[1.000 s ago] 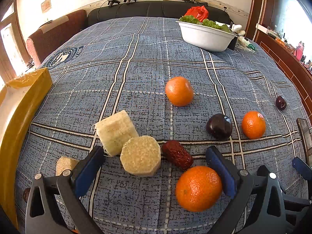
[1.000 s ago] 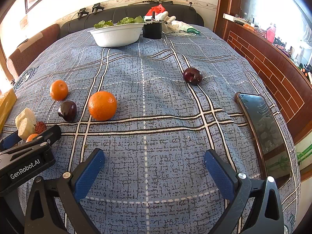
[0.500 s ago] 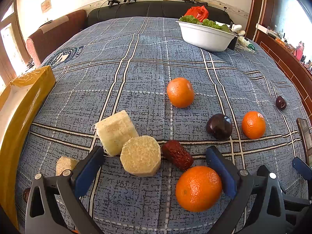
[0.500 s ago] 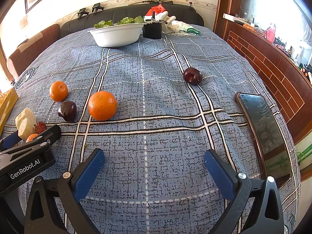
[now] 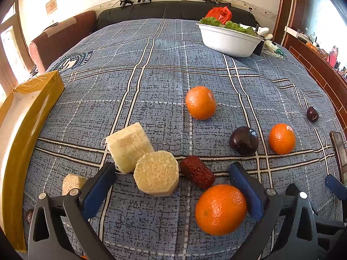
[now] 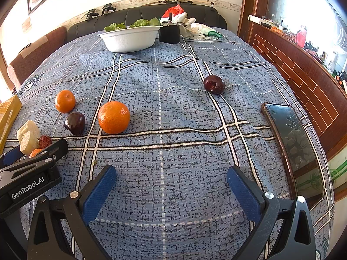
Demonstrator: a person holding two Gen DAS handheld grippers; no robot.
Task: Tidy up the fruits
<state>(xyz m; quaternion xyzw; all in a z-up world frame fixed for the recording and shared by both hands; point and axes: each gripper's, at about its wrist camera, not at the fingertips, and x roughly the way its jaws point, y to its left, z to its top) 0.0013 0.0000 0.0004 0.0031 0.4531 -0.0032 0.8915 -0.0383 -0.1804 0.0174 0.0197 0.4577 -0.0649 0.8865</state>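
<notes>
Blue plaid cloth (image 5: 164, 86) is spread over the whole surface, with a dark sofa seen behind it. At 1 o'clock in the left wrist view a white bowl (image 5: 229, 41) is filled with green leaves; a yellow-edged tray (image 5: 28, 130) is seen at 9 o'clock, its contents not visible. The left gripper (image 5: 173, 186) is held low over the cloth with its blue pads spread wide and nothing clamped. Between the pads lie a cut pale chunk (image 5: 157, 173), a red date (image 5: 197, 172) and a large orange (image 5: 221, 209), the orange just beside the right pad. A second pale chunk (image 5: 128, 146) sits toward 11 o'clock. Farther off are a small orange (image 5: 201, 103), a dark plum (image 5: 244, 140) and another orange (image 5: 282, 138). The right gripper (image 6: 171, 190) is likewise wide open and empty above bare cloth, with a lone plum (image 6: 214, 84) at 1 o'clock and a phone (image 6: 292, 145) at 3 o'clock.
</notes>
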